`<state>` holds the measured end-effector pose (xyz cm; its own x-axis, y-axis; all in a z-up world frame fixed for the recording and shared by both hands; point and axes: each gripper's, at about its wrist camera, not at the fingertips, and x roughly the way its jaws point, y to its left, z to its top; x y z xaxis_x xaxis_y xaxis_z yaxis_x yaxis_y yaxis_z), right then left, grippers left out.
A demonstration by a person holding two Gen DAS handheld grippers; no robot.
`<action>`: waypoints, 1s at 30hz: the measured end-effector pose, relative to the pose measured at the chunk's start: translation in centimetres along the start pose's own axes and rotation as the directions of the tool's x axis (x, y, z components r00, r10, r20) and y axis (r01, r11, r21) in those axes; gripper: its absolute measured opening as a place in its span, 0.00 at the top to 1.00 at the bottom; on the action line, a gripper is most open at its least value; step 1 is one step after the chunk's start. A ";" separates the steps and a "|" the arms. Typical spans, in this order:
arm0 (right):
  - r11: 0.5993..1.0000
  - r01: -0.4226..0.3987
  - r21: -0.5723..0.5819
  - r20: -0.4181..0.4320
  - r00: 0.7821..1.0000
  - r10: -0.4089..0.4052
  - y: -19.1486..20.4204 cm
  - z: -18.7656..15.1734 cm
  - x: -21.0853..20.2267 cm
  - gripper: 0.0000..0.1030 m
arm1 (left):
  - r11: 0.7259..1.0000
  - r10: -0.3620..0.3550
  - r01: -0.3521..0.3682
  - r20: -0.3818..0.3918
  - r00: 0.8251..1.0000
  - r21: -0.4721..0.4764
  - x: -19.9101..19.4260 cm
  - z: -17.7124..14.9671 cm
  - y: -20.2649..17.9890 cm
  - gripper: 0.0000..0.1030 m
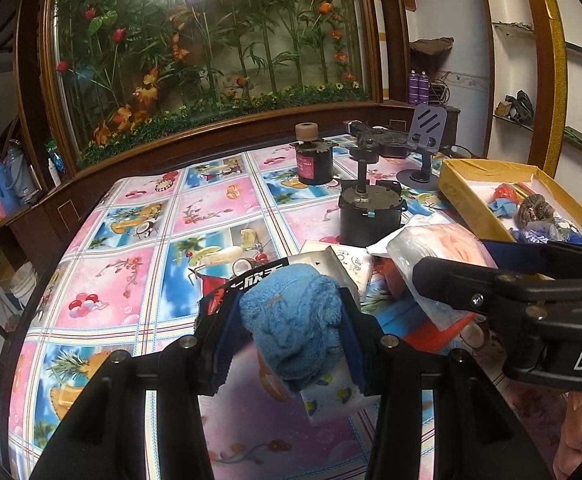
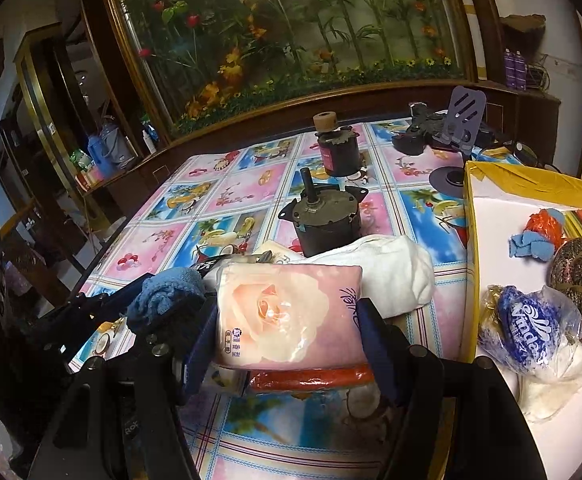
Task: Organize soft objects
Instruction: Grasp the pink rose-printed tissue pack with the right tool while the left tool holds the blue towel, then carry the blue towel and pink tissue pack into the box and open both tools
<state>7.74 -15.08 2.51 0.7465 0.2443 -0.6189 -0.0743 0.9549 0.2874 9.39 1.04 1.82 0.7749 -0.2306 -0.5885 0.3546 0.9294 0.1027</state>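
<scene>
Nearest, the left gripper (image 1: 291,320) is clenched on a blue knitted cloth (image 1: 293,316) held just above the tablecloth (image 1: 131,280), while the right gripper (image 2: 287,320) grasps a pink rose-printed tissue pack (image 2: 287,312) whose small print is too blurred to read. Just right of it the yellow-rimmed box (image 2: 471,264) crowds the table's near right edge and holds a bag reading "Vinda" (image 2: 527,332), a blue rag (image 2: 531,246) and a scouring pad (image 2: 575,268). Farther off stand a white cloth (image 2: 399,272), a dark motor (image 2: 323,220) and a jar (image 2: 337,148), with open tablecloth to the left.
</scene>
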 end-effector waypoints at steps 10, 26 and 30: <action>1.000 0.000 0.009 0.007 1.000 0.000 -0.1 0.0 -0.3 0.30 | 1.000 0.013 -0.014 0.022 1.000 0.003 -0.5 0.1 -0.1 0.57; 0.999 -0.026 0.028 0.027 0.999 0.025 -0.5 0.0 -1.0 0.30 | 1.000 0.028 -0.028 0.037 0.999 0.012 -0.7 0.2 -0.2 0.57; 0.998 -0.037 0.054 0.057 0.998 0.034 -1.2 0.2 -2.1 0.30 | 1.000 0.022 -0.022 0.046 0.999 0.007 -0.9 0.3 -0.1 0.57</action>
<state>6.42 -16.74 3.61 0.7803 0.2661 -0.5660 -0.0657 0.9348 0.3490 8.78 1.07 2.55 0.8059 -0.2232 -0.5484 0.3407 0.9323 0.1212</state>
